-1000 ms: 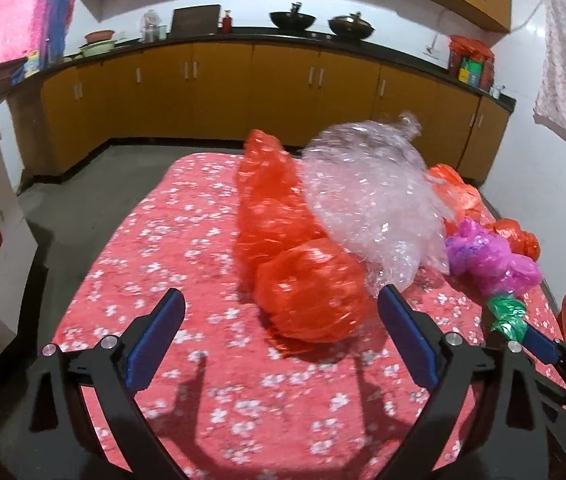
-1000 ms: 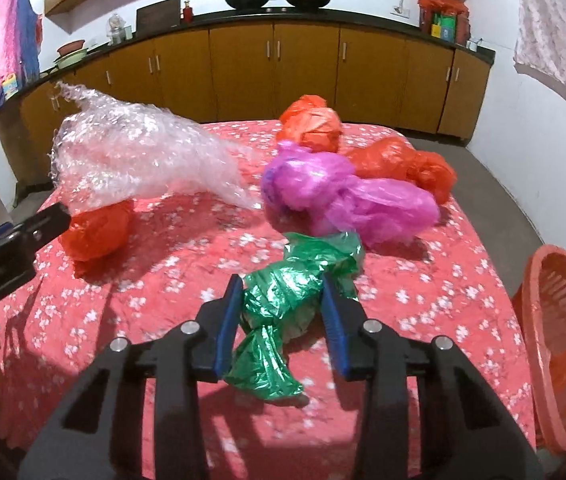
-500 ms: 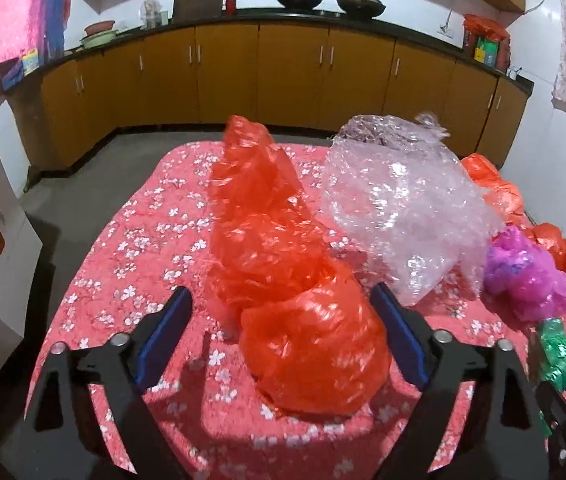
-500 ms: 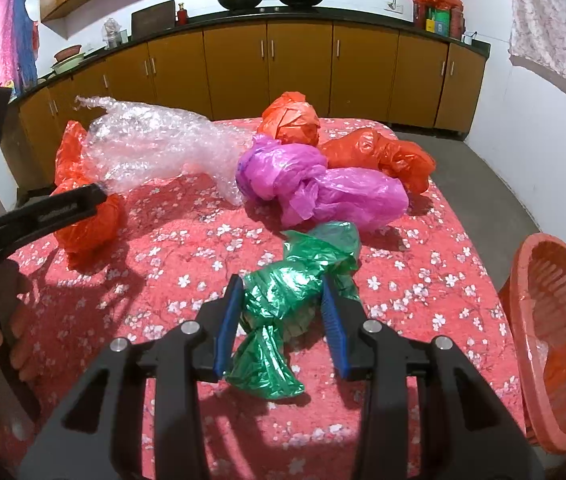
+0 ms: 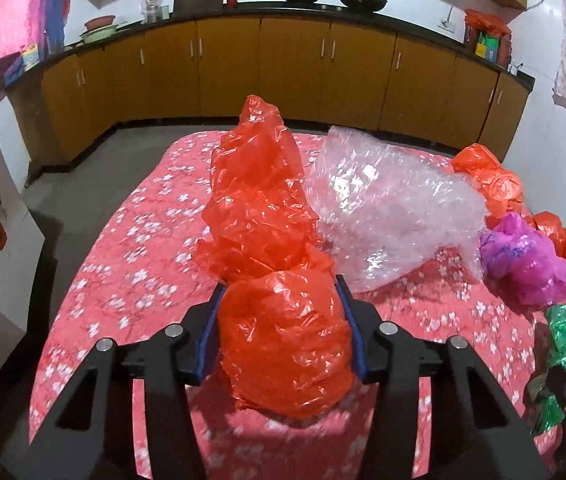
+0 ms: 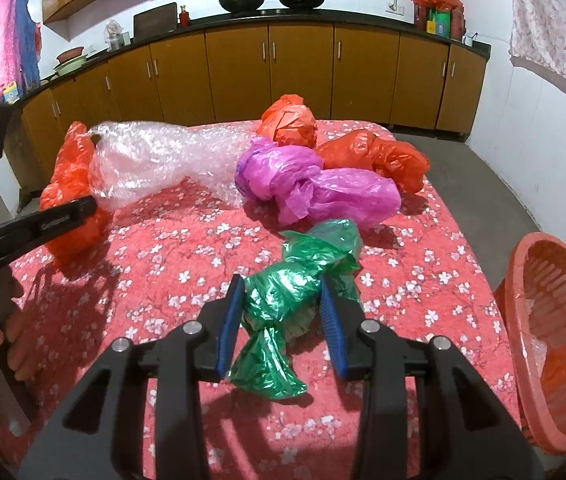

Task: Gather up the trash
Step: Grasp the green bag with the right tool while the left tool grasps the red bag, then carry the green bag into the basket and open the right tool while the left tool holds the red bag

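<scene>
The table [image 6: 187,280], under a red flowered cloth, carries the trash: a clear bubble wrap bundle [image 5: 387,208] in the middle, a tall red plastic bag [image 5: 267,264] at the near left, a purple bag [image 6: 311,188] and two more orange-red bags [image 6: 371,156] toward the far right. An orange basket [image 6: 555,320] stands off the table's right edge, and it looks like where the trash is meant to go.

The main change is at the left claw [image 5: 279,320]. A second ago it was spread wide, short of the red plastic bag; now it has come in around the bag's lower lump and its jaws are closing, with the blue pads [image 5: 208,332] against the plastic on both sides. So this grab is nearly made.

The right claw [image 6: 281,308] has not changed: it stays narrow, clamped on the crumpled green bag [image 6: 283,292], which lies near the table's front right.

With both pieces gripped, carrying them to the basket seems next.
</scene>
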Demonstrator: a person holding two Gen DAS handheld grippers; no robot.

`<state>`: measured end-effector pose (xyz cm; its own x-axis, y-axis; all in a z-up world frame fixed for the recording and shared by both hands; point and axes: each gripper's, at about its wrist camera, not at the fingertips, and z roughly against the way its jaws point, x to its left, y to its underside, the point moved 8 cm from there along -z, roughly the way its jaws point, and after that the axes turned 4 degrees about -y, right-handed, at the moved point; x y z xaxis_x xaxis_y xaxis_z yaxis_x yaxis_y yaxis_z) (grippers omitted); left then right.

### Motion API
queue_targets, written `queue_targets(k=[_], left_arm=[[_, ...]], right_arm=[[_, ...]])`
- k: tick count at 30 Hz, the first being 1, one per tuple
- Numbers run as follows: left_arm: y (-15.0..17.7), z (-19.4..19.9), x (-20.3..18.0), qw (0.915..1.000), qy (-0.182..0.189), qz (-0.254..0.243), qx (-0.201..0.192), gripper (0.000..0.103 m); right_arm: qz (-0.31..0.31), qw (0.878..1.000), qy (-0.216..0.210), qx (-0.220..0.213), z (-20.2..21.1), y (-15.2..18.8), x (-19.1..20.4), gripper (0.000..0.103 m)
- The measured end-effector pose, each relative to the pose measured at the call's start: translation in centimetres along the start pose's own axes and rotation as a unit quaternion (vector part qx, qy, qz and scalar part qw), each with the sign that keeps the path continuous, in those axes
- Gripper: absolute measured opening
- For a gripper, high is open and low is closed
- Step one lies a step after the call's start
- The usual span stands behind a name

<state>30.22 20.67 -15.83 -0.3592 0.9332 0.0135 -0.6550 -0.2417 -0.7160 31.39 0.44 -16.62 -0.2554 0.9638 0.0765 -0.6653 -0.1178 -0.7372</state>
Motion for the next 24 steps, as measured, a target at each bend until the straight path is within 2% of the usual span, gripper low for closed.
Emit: queue_targets(k=[6,10,15,16,19,22,24], left_arm=[[0.9,2.8,1.2,0.9999,0.001,0.002,-0.012,0.051],[0.8,4.8,1.4,0.9997,0.007,0.001,-0.022,0.051],[1.1,6.3,0.9,0.9996,0.012,-0.008,-0.026,0.051],[1.3,6.5,0.9,0.9995,0.012,-0.008,-0.027,0.051],[1.6,6.7,1.0,0.9995,0.013,-0.010,-0.025,0.051],[1.7,6.8,0.8,0.9996,0.013,-0.008,-0.024,0.051],[1.4,7.0,0.9,0.9995,0.013,-0.008,-0.027,0.051]], right_arm=[[0.010,1.000,0.001,-0.016,2.0,-0.2,0.0,0.037],[0.013,1.000,0.002,-0.022,3.4,-0.3,-0.3,0.015],[0.007,1.000,0.006,-0.008,3.3,0.7,-0.9,0.016],[0.003,1.000,0.003,-0.007,3.2,1.1,-1.1,0.018],[-0.003,1.000,0.009,-0.008,3.0,1.8,-1.5,0.043],[-0.021,1.000,-0.002,-0.011,2.9,1.5,-1.4,0.047],[-0.043,0.999,-0.015,-0.028,3.4,0.7,-1.4,0.062]])
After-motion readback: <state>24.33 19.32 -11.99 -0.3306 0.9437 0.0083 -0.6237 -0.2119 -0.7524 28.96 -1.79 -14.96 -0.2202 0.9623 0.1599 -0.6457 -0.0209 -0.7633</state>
